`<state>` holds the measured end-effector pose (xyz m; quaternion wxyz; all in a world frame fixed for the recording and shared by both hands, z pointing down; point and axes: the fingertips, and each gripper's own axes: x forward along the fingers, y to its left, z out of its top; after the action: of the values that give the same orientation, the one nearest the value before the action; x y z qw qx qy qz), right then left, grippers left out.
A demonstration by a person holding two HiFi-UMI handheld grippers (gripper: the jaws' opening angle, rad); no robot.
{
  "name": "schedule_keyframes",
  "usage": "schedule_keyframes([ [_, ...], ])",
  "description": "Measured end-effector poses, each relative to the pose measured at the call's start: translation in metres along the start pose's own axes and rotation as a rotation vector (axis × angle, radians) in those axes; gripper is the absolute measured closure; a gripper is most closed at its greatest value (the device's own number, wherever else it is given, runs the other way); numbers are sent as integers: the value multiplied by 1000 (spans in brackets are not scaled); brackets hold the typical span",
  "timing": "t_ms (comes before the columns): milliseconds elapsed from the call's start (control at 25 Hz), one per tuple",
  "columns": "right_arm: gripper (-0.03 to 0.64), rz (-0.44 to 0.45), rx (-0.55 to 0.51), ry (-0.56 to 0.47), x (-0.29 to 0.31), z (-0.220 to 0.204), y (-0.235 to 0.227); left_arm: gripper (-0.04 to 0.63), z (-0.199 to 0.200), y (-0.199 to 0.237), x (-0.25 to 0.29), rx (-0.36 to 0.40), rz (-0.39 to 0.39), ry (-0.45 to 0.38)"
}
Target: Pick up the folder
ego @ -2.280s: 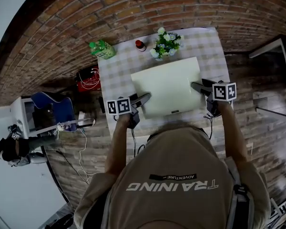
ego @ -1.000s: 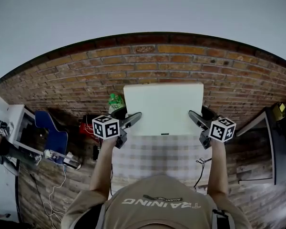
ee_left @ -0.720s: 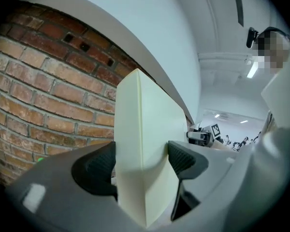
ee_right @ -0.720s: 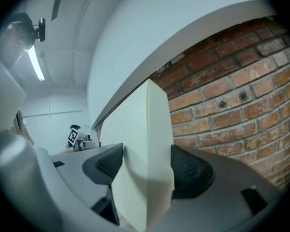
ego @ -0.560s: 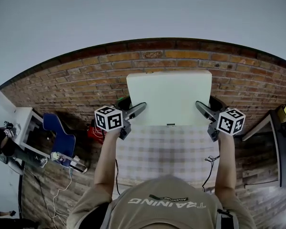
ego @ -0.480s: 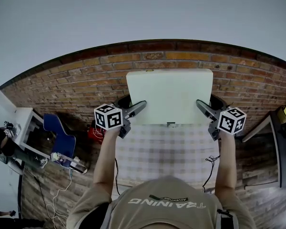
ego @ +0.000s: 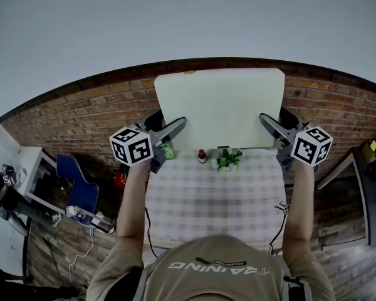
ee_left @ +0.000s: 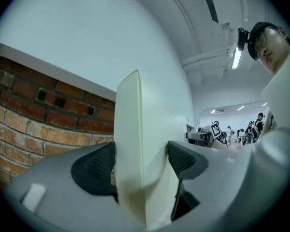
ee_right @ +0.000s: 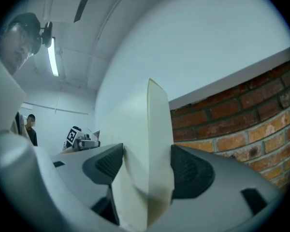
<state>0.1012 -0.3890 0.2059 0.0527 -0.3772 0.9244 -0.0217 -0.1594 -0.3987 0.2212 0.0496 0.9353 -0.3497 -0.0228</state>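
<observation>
Firmly grips the folder (ego: 219, 108) at opposite side edges, left claw (ego: 177, 124) and right claw (ego: 267, 121) both closed on it, above the desk (ego: 213, 193).

The checked-cloth counter (ego: 213, 196) carried a green bottle (ego: 168, 150), small red-capped jar (ego: 202, 156) and flower bunch (ego: 227, 159)
</observation>
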Motion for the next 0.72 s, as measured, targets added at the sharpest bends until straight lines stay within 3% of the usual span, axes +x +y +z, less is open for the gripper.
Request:
schedule_keyframes([
  [360, 343, 1, -76, -50, 10, 48, 10, 256, 56, 1, -3, 94, 3, -60],
  [720, 343, 12, -111, -62, 20, 65, 17, 256, 75, 5, -9, 119, -3, -90],
])
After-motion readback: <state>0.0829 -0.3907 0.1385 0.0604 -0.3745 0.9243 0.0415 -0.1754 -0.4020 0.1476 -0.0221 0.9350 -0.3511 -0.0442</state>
